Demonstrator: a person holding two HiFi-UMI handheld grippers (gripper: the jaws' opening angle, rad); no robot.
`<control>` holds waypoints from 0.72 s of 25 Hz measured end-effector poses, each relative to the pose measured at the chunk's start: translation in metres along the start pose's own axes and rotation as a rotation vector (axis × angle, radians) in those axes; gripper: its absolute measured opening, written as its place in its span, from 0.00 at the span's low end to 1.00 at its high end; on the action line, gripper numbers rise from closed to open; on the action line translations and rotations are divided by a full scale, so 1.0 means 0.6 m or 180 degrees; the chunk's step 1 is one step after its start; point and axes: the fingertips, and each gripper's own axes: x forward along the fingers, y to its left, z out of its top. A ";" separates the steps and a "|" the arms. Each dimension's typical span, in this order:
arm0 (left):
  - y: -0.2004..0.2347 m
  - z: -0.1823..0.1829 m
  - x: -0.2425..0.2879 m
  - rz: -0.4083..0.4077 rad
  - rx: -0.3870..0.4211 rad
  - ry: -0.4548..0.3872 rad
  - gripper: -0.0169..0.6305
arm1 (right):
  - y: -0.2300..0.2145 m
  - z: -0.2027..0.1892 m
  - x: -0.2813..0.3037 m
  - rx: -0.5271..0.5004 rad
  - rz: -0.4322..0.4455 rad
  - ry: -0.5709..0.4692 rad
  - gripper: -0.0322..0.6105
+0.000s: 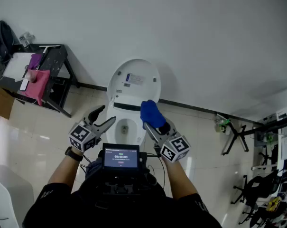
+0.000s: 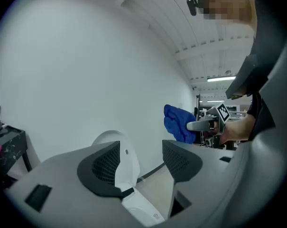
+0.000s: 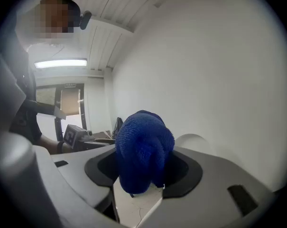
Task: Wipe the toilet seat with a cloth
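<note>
A white toilet point(image 1: 132, 101) stands against the wall with its lid point(image 1: 134, 82) raised; the seat and bowl point(image 1: 125, 126) show below the lid. My right gripper point(image 1: 154, 124) is shut on a bunched blue cloth point(image 1: 152, 114), held in the air over the bowl's right side. In the right gripper view the blue cloth point(image 3: 144, 152) fills the gap between the jaws. My left gripper point(image 1: 101, 117) stands open and empty over the bowl's left side. The left gripper view shows the toilet lid point(image 2: 118, 156) between its jaws and the blue cloth point(image 2: 179, 123) to the right.
A black table point(image 1: 43, 75) with a pink cloth point(image 1: 37, 85) and papers stands at the left by the wall. A cardboard box point(image 1: 1, 101) sits beside it. Folding stands and clutter point(image 1: 257, 175) fill the right side. A small screen point(image 1: 120, 157) is mounted at my chest.
</note>
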 end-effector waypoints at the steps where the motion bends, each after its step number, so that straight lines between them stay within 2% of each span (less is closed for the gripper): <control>1: 0.001 0.000 0.000 0.0010 -0.0001 0.0007 0.44 | -0.001 0.000 0.002 -0.0002 0.0005 0.0031 0.44; 10: 0.041 -0.027 -0.019 0.0109 -0.0069 0.0114 0.44 | -0.014 -0.038 0.083 -0.0093 0.0069 0.0250 0.44; 18: 0.080 -0.080 -0.039 0.0228 -0.0211 0.0258 0.44 | -0.034 -0.140 0.186 -0.0043 0.0225 0.0628 0.44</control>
